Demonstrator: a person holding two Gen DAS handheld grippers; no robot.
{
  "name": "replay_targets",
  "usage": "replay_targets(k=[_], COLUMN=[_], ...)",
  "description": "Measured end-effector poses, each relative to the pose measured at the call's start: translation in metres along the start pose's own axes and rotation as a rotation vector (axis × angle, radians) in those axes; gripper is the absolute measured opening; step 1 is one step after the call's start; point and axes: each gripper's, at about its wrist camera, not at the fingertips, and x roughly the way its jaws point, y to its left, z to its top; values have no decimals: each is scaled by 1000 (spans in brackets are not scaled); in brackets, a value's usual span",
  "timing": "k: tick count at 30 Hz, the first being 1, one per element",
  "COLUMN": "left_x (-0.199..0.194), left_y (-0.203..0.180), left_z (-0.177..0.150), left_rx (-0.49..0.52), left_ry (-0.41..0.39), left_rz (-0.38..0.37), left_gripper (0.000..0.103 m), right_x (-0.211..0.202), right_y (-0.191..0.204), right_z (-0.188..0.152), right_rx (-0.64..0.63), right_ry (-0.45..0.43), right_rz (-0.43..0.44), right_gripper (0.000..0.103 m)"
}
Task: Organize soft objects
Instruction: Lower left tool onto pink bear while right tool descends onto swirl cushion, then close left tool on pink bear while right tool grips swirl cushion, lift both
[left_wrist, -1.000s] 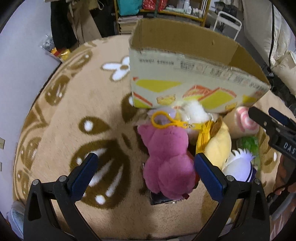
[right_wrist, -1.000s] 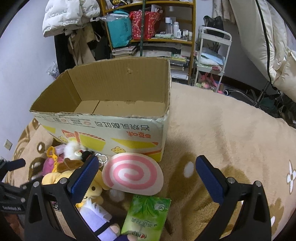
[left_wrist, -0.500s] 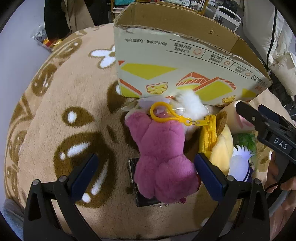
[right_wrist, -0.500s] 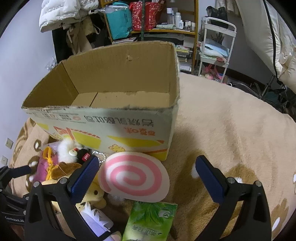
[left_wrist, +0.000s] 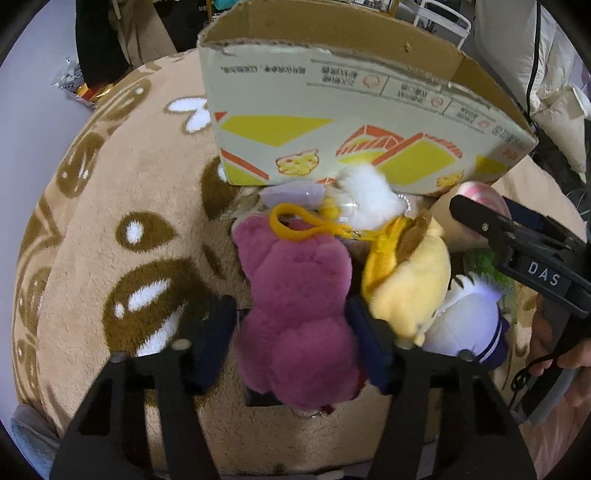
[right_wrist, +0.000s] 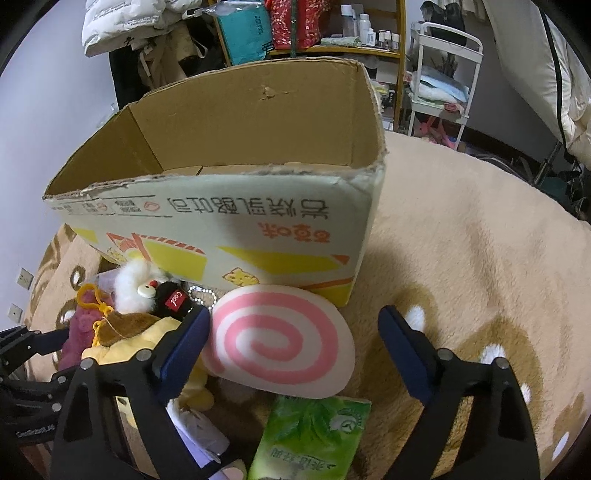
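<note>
A pile of soft toys lies on the rug in front of an open cardboard box (left_wrist: 332, 147) (right_wrist: 236, 206). My left gripper (left_wrist: 291, 328) has closed in around the lower body of a purple plush (left_wrist: 295, 295) with a yellow clip, and both pads touch its sides. Beside it lie a yellow plush (left_wrist: 406, 288), a white fluffy toy (left_wrist: 365, 199) and a white and purple doll (left_wrist: 469, 325). My right gripper (right_wrist: 295, 343) is open around a pink and white spiral cushion (right_wrist: 280, 343), with its left pad touching it. The right gripper also shows in the left wrist view (left_wrist: 517, 254).
A green tissue pack (right_wrist: 314, 435) lies just below the spiral cushion. The beige patterned rug (right_wrist: 480, 258) spreads to the right. Shelves (right_wrist: 314, 33) and a white cart (right_wrist: 443, 74) stand behind the box. A black toy tagged "Cool" (right_wrist: 173, 299) lies by the box.
My left gripper moved forward and its jaws narrowed from wide open onto the purple plush. My right gripper moved forward and down, so the spiral cushion now sits between its fingers.
</note>
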Motion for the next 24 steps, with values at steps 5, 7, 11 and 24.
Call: replay_targets(k=[5, 7, 11, 24], left_x=[0, 0, -1, -25], left_y=[-2, -3, -2, 3], left_z=[-2, -2, -2, -6], left_rx=[13, 17, 8, -30], left_ry=[-12, -13, -20, -98], left_rz=[11, 15, 18, 19], left_gripper=[52, 52, 51, 46], right_x=[-4, -4, -3, -9], right_y=[3, 4, 3, 2], right_z=[-2, -2, -1, -4], right_rx=[-9, -6, -3, 18], right_ry=[2, 6, 17, 18], right_rz=[12, 15, 34, 55], right_gripper=[82, 77, 69, 50])
